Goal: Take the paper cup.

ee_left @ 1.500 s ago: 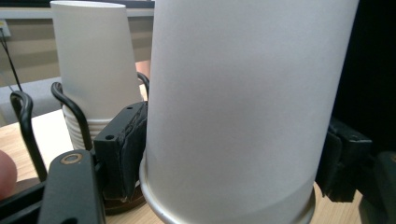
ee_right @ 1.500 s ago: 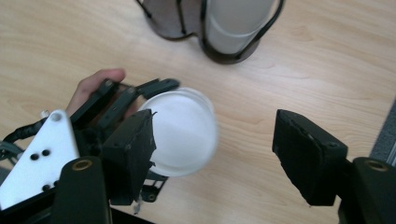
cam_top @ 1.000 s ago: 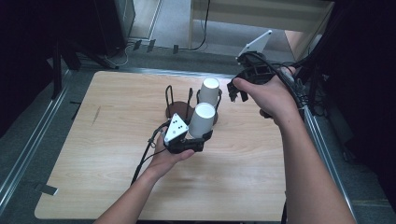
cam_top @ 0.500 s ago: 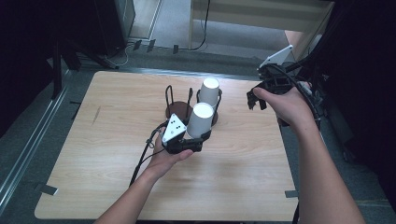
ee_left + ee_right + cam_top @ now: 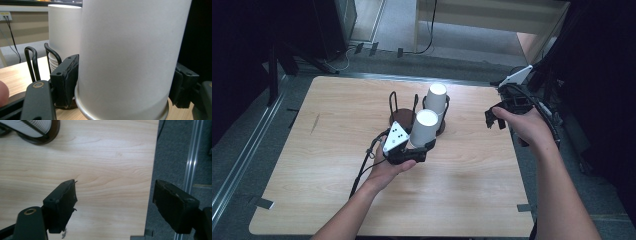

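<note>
The left gripper [image 5: 412, 150] has its black fingers [image 5: 65, 80] clamped on a tall white paper cup [image 5: 127, 57] that stands upside down, rolled rim at the bottom; one pad presses the cup's wall at nine o'clock in the left gripper view, the other at three o'clock. In the high view this white cup [image 5: 424, 129] sits just past the middle of the light wooden bench [image 5: 337, 200], with the left hand [image 5: 388, 170] coming up at six o'clock of it and the gripper's grey three-cornered plate at nine o'clock.

Close behind the held cup, at about one o'clock, a stack of white paper cups [image 5: 436, 102] stands in a dark round holder with black wire loops [image 5: 403, 106]. In the left gripper view the stack [image 5: 63, 32] rises at eleven o'clock of the held cup, with the wire loops [image 5: 32, 62] beside it.

The right gripper [image 5: 498, 116] is at three o'clock of the holder, by the bench's right edge, held by the right hand [image 5: 527, 125]. Its fingers [image 5: 61, 202] stand apart and have just been opening, with nothing between them; the right gripper view looks down on bare bench [image 5: 100, 157] and grey floor [image 5: 172, 150] beyond the edge. The holder's dark base and the ribbed cup stack [image 5: 32, 127] are at eleven o'clock in that view.
</note>
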{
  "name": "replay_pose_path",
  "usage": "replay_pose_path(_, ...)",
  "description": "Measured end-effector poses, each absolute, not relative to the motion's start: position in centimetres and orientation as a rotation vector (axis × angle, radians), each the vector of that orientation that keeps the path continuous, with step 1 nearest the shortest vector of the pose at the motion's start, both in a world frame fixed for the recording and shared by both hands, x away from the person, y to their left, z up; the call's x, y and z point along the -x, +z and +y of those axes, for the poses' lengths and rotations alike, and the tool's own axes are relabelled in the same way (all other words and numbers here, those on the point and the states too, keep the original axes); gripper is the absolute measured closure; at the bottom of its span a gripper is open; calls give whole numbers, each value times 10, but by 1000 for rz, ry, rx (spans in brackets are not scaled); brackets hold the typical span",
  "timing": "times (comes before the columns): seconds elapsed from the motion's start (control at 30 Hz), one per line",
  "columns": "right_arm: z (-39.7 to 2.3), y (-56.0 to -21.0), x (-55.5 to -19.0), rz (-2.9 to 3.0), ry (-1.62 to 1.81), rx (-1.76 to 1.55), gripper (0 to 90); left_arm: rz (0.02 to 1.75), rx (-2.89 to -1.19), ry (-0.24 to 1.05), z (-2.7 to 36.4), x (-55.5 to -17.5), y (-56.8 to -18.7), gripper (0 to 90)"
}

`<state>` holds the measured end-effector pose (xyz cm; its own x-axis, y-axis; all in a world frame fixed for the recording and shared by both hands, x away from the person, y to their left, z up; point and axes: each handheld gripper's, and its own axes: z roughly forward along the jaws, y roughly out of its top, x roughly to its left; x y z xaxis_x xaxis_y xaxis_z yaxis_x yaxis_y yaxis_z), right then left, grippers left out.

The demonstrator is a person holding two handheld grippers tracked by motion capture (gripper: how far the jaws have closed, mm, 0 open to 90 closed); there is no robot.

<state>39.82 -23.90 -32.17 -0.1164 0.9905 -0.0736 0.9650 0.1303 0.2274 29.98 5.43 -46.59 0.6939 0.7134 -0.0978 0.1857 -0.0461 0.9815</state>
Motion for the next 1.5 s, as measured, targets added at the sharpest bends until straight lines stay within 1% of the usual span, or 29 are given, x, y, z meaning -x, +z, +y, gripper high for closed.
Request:
replay_pose_path(0.23,-245,-335,-387,2158,251,-1845,185,759,-1593,495,56,-299,-467,230)
replay_pose_path(0.37,-252,-350,-380,2142,300,-1808,199,758,-1591,498,58,-299,-466,229)
replay_pose_path(0.5,-254,-359,-375,2133,357,-1798,196,761,-1591,500,60,-299,-466,229)
replay_pose_path(0.57,-260,-368,-370,2113,417,-1805,191,767,-1589,497,62,-299,-466,227)
replay_pose_path(0.7,-264,-378,-366,2097,459,-1798,197,772,-1584,496,65,-299,-466,227)
replay_pose_path(0.77,-268,-388,-361,2085,534,-1782,217,774,-1582,492,66,-299,-466,226)
replay_pose_path(0.87,-270,-395,-357,2064,593,-1797,226,777,-1581,488,67,-299,-467,226)
replay_pose_path(0.97,-271,-402,-354,2035,622,-1801,221,781,-1576,485,68,-299,-467,225)
replay_pose_path(1.03,-273,-409,-349,2005,720,-1754,217,781,-1578,487,69,-299,-467,225)
replay_pose_path(1.27,-271,-423,-339,1943,860,-1683,207,784,-1579,484,70,-299,-468,225)
replay_pose_path(1.4,-266,-433,-332,1891,918,-1581,200,783,-1576,483,70,-299,-468,225)
replay_pose_path(1.5,-261,-443,-325,1822,997,-1506,171,782,-1575,482,71,-298,-469,225)
